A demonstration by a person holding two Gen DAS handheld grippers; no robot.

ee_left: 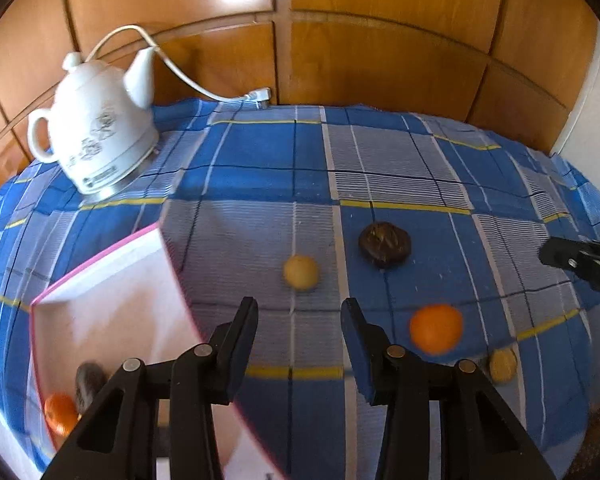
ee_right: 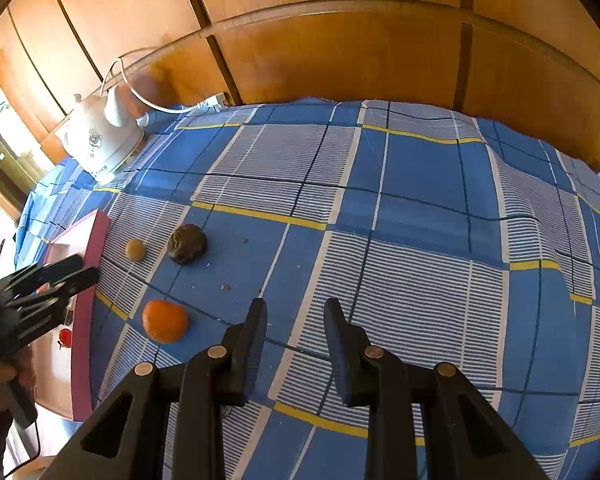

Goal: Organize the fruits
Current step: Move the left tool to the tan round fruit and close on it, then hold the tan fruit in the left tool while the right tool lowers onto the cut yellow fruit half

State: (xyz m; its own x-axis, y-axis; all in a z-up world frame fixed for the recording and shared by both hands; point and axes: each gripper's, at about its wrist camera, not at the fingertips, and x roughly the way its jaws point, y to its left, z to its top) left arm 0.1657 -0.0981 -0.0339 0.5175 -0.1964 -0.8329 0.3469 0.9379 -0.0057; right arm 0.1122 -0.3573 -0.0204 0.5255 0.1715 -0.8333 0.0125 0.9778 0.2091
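Note:
A pink-rimmed white box (ee_left: 100,280) lies at the left; inside it are an orange fruit (ee_left: 60,414) and a dark fruit (ee_left: 88,384). On the blue checked cloth lie a small yellow fruit (ee_left: 301,272), a dark brown fruit (ee_left: 385,245), an orange (ee_left: 436,328) and another small yellow fruit (ee_left: 502,364). My left gripper (ee_left: 300,312) is open and empty, just short of the first yellow fruit. My right gripper (ee_right: 296,312) is open and empty above the cloth, right of the orange (ee_right: 165,321). The dark fruit (ee_right: 187,243), the yellow fruit (ee_right: 135,249) and the box (ee_right: 88,308) also show there.
A white electric kettle (ee_left: 96,136) with its cord stands at the back left, also in the right wrist view (ee_right: 100,140). Wooden panels (ee_left: 380,60) close off the back. The right gripper's tip (ee_left: 572,260) shows at the right edge of the left wrist view.

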